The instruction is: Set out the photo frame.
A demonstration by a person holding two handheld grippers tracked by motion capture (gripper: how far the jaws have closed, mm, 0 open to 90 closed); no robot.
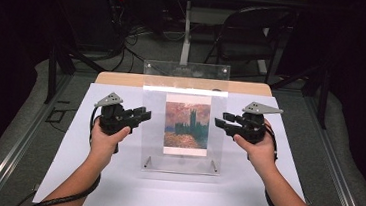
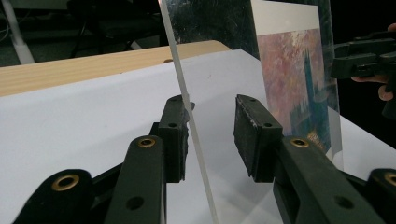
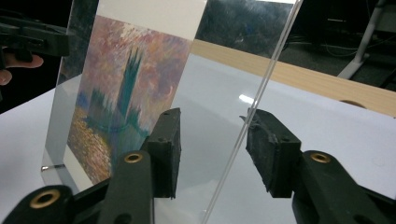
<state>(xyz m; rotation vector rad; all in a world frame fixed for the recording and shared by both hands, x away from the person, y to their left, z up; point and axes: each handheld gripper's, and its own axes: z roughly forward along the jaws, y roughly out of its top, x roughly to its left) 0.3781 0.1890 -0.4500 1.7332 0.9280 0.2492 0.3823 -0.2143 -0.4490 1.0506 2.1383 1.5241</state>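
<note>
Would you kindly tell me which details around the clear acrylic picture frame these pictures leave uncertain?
- Left gripper: its left pad lies at the clear acrylic picture frame's edge; contact cannot be told through the transparent sheet.
- Right gripper: likewise with its right pad.
- Frame's foot: in the high view, reflections obscure how it stands on the white table sheet.

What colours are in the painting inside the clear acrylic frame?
The painting print shows pink-orange sky, teal-blue towers and orange water, best in the right gripper view.
</note>
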